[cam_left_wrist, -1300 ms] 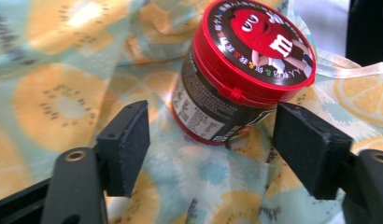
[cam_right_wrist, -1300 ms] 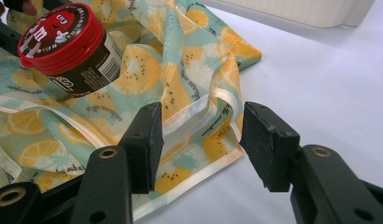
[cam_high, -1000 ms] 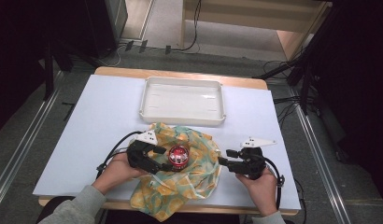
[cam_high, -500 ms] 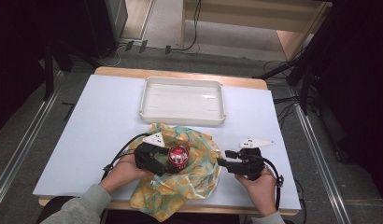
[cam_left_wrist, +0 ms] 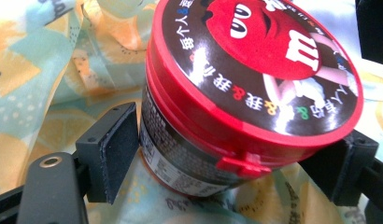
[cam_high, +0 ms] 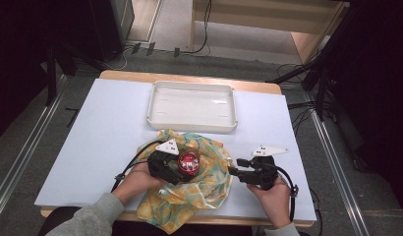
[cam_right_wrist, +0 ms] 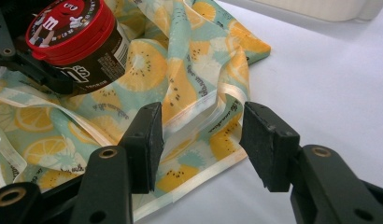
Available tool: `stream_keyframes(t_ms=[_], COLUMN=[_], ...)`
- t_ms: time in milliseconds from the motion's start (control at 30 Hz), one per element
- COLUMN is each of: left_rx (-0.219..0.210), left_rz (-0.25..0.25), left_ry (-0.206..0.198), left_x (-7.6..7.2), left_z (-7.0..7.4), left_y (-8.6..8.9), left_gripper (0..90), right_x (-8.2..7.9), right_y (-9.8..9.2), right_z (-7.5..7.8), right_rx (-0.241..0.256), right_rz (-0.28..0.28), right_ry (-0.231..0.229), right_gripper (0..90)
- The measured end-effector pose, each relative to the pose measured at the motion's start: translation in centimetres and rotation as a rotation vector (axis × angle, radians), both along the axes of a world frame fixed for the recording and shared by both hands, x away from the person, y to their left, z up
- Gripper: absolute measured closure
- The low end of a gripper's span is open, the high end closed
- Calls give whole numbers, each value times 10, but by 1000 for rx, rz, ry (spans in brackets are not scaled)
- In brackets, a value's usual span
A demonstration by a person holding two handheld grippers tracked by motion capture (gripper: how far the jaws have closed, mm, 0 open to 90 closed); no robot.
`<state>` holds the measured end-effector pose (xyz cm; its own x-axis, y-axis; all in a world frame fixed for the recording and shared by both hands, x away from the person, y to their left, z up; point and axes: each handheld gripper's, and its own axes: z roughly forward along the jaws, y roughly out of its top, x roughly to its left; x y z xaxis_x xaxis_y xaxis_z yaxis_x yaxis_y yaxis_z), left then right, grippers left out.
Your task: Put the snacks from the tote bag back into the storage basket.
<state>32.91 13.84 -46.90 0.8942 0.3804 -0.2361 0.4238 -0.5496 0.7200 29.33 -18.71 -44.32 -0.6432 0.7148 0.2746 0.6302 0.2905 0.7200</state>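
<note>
Gripping the round red-lidded candy tub squarely, the left gripper holds it over the crumpled lemon-print cloth; beside that cloth's edge, the right gripper gapes, wanting a deep bite before lifting.

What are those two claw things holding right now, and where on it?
The left gripper grips the red-lidded candy tub by its dark sides, below the lid. The right gripper holds nothing; its fingers stand open around the cloth's folded edge.

Candy tub: glossy plastic, printed lid. Cloth: thin, smooth, satiny-edged. Tray: smooth white plastic. Bench: matt.
</note>
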Motion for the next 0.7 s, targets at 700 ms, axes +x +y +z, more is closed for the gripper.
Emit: stream_keyframes(t_ms=[700], left_rx=[1], left_rz=[1], left_ry=[-91], left_x=[0], left_z=[-3], left_y=[-9], left_gripper=[211], right_x=[0], right_y=[-1], right_z=[-1], right_rx=[3], right_rz=[-3], right_ry=[7], right_gripper=[501])
